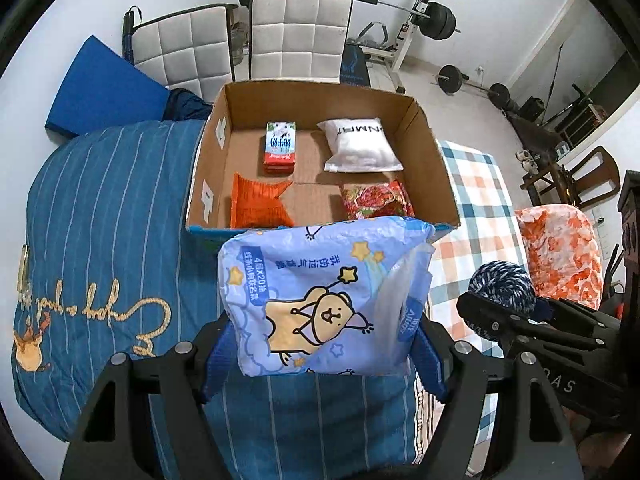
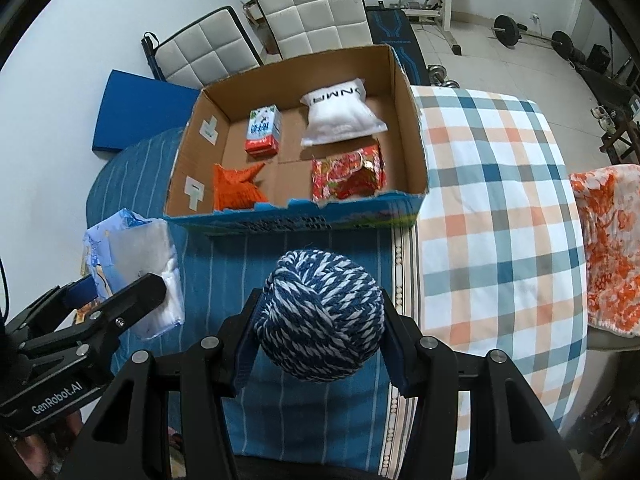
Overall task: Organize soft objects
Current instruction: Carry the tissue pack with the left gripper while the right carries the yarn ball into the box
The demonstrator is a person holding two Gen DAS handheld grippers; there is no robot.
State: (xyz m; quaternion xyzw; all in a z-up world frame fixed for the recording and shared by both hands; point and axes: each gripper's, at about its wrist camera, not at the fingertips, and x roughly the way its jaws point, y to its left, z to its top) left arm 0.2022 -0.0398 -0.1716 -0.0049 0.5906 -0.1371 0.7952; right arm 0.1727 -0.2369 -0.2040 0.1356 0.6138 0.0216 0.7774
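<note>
My left gripper (image 1: 324,344) is shut on a light-blue tissue pack (image 1: 320,292) printed with a cartoon dog, held in the air just short of the box's near wall. My right gripper (image 2: 320,332) is shut on a blue-and-white yarn ball (image 2: 320,312), also lifted above the blue striped bedding. Ahead stands an open cardboard box (image 1: 432,152) holding a small carton (image 1: 280,148), a white pouch (image 1: 360,146), an orange knit piece (image 1: 258,202) and a red floral packet (image 1: 376,200). The right wrist view catches the tissue pack (image 2: 136,264) at lower left, the left wrist view the yarn ball (image 1: 502,290) at right.
The box rests on a blue striped quilt (image 1: 104,220); a checked blanket (image 2: 500,200) lies to its right, an orange floral cloth (image 2: 608,240) beyond that. Two white padded chairs (image 1: 296,36), a blue mat (image 1: 104,84) and weight equipment (image 1: 436,16) stand behind.
</note>
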